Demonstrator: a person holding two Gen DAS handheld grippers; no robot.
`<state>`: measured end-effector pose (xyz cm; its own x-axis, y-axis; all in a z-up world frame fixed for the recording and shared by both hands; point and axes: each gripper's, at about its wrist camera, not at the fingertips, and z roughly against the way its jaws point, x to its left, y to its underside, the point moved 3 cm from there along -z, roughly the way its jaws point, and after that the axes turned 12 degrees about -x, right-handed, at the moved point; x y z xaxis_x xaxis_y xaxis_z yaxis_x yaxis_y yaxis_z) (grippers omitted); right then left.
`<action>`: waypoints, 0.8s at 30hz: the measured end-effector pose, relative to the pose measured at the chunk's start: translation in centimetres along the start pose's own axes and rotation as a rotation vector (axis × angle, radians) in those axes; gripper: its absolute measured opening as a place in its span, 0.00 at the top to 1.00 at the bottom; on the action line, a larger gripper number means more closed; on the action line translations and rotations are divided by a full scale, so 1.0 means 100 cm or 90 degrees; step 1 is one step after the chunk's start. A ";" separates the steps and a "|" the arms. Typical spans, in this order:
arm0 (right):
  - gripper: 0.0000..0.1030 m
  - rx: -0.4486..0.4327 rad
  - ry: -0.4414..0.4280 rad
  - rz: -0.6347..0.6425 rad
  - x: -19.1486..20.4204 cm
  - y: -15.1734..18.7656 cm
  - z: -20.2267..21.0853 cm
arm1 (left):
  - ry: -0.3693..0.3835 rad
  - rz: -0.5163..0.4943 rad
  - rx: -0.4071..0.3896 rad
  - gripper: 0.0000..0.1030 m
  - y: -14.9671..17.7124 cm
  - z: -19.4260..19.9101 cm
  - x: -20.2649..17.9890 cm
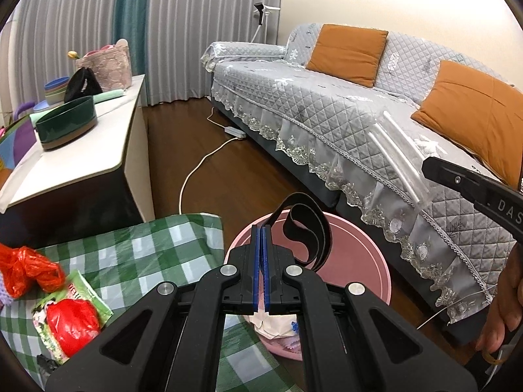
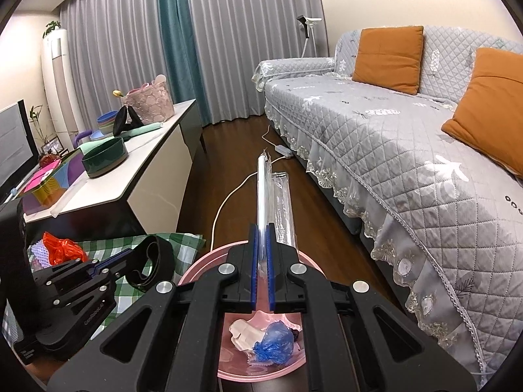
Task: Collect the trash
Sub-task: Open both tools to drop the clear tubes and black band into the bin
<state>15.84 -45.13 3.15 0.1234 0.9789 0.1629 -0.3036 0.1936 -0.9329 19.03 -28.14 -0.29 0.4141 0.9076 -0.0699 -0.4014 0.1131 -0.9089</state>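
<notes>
My left gripper (image 1: 261,228) is shut on a black strap loop (image 1: 304,228) and holds it over the pink bin (image 1: 359,251). It shows in the right wrist view (image 2: 127,256) at the lower left. My right gripper (image 2: 262,228) is shut on a clear plastic wrapper (image 2: 274,192) that sticks out forward above the pink bin (image 2: 202,263). The wrapper (image 1: 397,153) also shows in the left wrist view, held by the right gripper at the right edge. White paper (image 2: 243,331) and a blue bag (image 2: 274,343) lie inside the bin.
A green checked cloth (image 1: 137,254) at left carries a red-orange bag (image 1: 26,268) and a red packet (image 1: 70,320). A white table (image 1: 85,137) holds a green dish (image 1: 67,124). A grey sofa (image 1: 327,107) with orange cushions (image 1: 346,52) stands at right. A white cable (image 1: 196,170) crosses the floor.
</notes>
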 end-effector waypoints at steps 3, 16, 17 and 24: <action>0.95 0.001 0.000 -0.001 -0.001 0.000 0.000 | 0.007 -0.001 0.001 0.99 -0.002 -0.003 -0.003; 0.55 0.012 0.023 -0.022 -0.007 0.004 -0.003 | 0.023 0.007 0.017 0.75 0.004 0.009 0.003; 0.54 0.011 0.022 -0.021 -0.006 0.004 -0.003 | 0.022 0.008 0.014 0.75 0.003 0.012 0.005; 0.51 0.003 0.019 -0.012 0.002 0.003 0.002 | 0.019 0.010 -0.003 0.75 -0.002 0.036 0.013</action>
<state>15.60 -44.93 2.99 0.1576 0.9725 0.1713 -0.3047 0.2128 -0.9284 16.75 -25.49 1.31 0.4316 0.8970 -0.0956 -0.4042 0.0976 -0.9094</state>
